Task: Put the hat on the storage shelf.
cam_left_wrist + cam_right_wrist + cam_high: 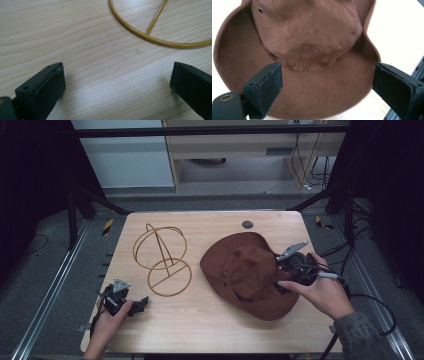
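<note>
Hovering over the one brown hat [250,275] at centre right of the high view, the right gripper [286,272] has its two jaws spread wide, nothing pinched; in the right gripper view the brim [312,92] lies between them, untouched. At lower left, the left gripper [137,305] rests on the single wooden table [210,325], jaws also apart and empty. One gold wire hat stand [162,260] stands at centre left, its base ring [160,41] near the left jaws.

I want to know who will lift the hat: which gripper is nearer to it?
Right. The right gripper hovers over the brown hat, jaws open above its brim; the left gripper sits across the table, beside the wire stand.
</note>
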Demonstrator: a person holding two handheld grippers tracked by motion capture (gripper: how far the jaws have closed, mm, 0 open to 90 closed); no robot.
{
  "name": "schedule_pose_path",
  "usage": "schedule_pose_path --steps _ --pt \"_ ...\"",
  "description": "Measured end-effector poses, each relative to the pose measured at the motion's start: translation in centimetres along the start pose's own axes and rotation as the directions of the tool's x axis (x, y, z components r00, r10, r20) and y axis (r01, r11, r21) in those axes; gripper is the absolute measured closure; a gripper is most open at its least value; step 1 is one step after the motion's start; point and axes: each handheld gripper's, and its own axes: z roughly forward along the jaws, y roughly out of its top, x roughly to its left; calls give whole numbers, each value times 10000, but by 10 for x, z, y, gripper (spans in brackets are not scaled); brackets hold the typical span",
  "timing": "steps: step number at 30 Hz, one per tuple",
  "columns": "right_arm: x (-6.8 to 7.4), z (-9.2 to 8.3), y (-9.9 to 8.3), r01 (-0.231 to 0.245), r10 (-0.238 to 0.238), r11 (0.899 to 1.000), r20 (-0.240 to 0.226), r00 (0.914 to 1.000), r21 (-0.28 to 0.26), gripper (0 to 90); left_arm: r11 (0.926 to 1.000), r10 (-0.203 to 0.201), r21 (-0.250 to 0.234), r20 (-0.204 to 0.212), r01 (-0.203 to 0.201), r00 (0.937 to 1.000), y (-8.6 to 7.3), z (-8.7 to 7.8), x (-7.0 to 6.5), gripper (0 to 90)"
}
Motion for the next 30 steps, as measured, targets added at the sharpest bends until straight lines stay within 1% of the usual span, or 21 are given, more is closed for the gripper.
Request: schedule_pose_path --steps 5,6,8,10,13,14,15,22,24,25,27,30 --pt "4 8 25 478 -473 9985 -191 9987 259 99 10000 10 -5 4 -10 10000 0 0 0 0" --pt "6 11 34 697 -686 9968 -290 9972 388 109 10000 9 -8 11 -9 10000 0 0 0 0" --pt "7 11 37 768 -754 9959 -307 9967 471 112 10000 11 -6 7 -11 10000 0 0 0 0" --pt "9 13 45 981 -958 9934 -389 9946 601 120 10000 16 -8 17 -16 10000 0 0 0 0" --pt "11 14 56 1158 -1123 9906 -518 9923 723 120 10000 21 -8 21 -21 10000 0 0 0 0" --pt "11 14 59 1219 -1184 9895 -484 9918 771 120 10000 16 -13 23 -16 10000 0 0 0 0" --pt "11 14 65 1344 -1307 9870 -474 9903 878 126 10000 3 -23 22 -3 10000 0 0 0 0" --pt "11 19 77 1529 -1464 9819 -637 9872 1116 146 10000 41 -19 19 -41 10000 0 0 0 0" --pt "8 24 83 1421 -1339 9834 -773 9880 1129 167 10000 42 -16 21 -42 10000 0 0 0 0" --pt "8 24 83 1421 -1339 9834 -773 9880 1129 167 10000 38 -16 22 -38 10000 0 0 0 0" --pt "6 30 86 1334 -1231 9834 -879 9885 1230 180 10000 41 -16 21 -41 10000 0 0 0 0" --pt "4 38 91 1251 -1130 9849 -1023 9883 1199 198 10000 46 -11 22 -46 10000 0 0 0 0"
